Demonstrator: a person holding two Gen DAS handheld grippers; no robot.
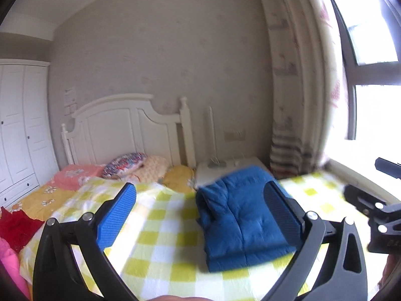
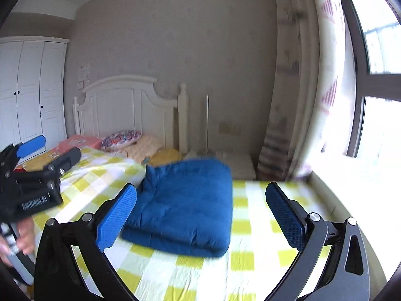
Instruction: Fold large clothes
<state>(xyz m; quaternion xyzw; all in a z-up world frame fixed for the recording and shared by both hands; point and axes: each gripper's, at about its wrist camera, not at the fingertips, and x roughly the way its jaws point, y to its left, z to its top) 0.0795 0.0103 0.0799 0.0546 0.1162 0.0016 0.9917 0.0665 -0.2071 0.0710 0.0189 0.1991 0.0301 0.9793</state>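
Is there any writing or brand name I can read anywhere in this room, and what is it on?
White lettering on the black body of the left tool: a brand mark, too blurred to read with certainty.
Paper notices on the wall beside the headboard: print too small to read.
Nothing else legible.

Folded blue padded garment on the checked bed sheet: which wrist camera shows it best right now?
The right wrist view. The folded blue padded garment lies whole between the open right gripper fingers, front fold edge visible. In the left wrist view the garment is partly hidden behind the open left gripper, whose right finger covers its side.
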